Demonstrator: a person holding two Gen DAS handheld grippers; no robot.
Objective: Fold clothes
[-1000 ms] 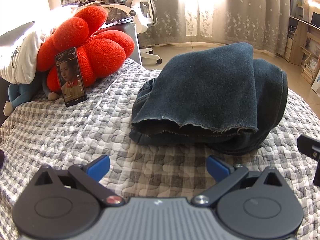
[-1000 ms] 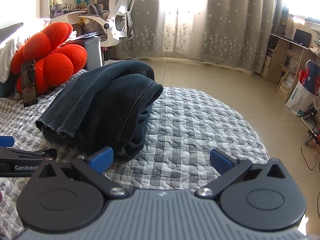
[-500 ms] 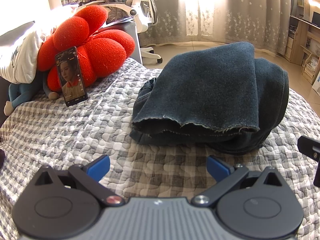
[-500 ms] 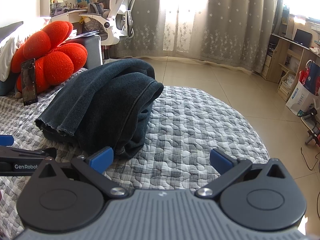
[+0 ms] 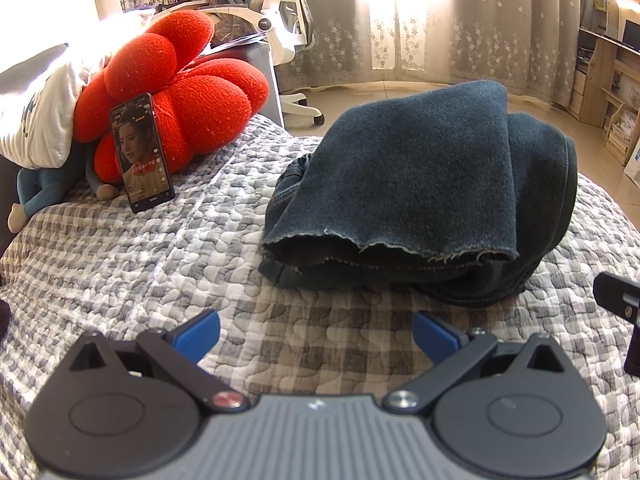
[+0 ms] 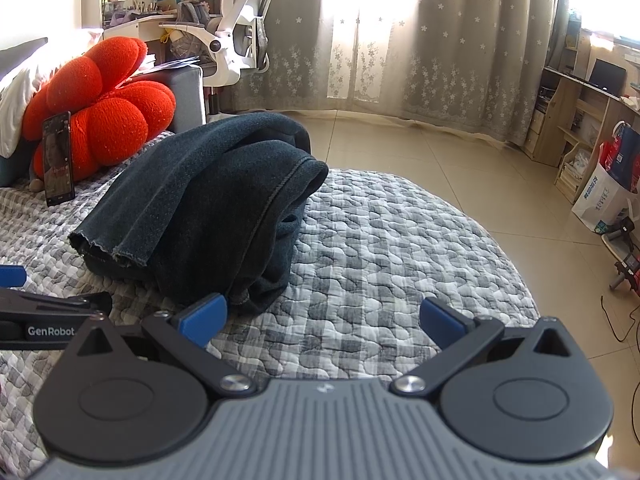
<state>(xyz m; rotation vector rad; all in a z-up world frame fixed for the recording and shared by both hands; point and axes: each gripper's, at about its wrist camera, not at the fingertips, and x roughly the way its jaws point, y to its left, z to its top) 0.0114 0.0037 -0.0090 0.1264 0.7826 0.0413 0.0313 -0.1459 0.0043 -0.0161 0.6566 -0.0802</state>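
Dark blue jeans (image 5: 424,188) lie folded in a thick bundle on the grey checked quilt (image 5: 140,252), the frayed hems facing me. My left gripper (image 5: 316,334) hovers open a short way in front of those hems, touching nothing. In the right wrist view the jeans (image 6: 208,204) sit ahead and to the left. My right gripper (image 6: 324,320) is open too, its left fingertip (image 6: 202,314) close beside the bundle's near corner. Part of the left gripper's body (image 6: 44,316) shows at the left edge of that view.
A red flower cushion (image 5: 176,92) with a phone (image 5: 142,152) propped against it sits at the back left, beside a white pillow (image 5: 36,120). The quilt's edge (image 6: 500,260) drops to a tiled floor on the right. An office chair (image 6: 240,28) and wooden shelves (image 6: 576,120) stand beyond.
Almost nothing moved. Both grippers stay open and the jeans lie as before; the views shifted only very slightly.
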